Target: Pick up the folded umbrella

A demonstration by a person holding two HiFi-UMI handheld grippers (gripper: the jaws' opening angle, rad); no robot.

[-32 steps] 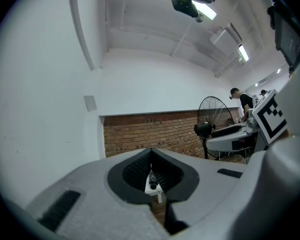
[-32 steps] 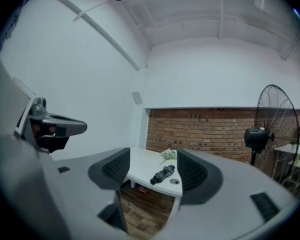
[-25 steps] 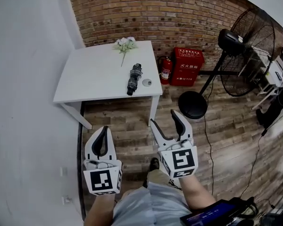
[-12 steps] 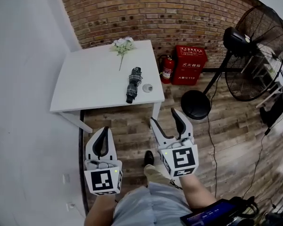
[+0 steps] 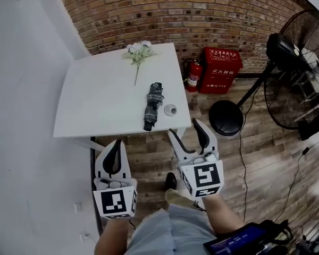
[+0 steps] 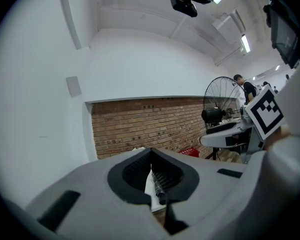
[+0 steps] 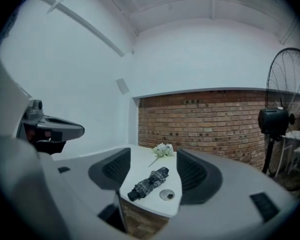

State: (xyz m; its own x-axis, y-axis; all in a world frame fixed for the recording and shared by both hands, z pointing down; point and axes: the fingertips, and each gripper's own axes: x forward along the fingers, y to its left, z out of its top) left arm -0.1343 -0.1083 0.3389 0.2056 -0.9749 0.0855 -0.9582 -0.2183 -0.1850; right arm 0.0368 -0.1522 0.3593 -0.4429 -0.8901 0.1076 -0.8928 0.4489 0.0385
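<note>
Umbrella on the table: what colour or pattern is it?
The umbrella is dark grey plaid; clearest in the head view.

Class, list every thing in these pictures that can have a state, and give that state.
umbrella, folded, lying on the table, untouched
left claw, shut, empty
right claw, open, empty
flowers, lying on the table
fan, upright; running or not, cannot tell
fire extinguisher, upright
</note>
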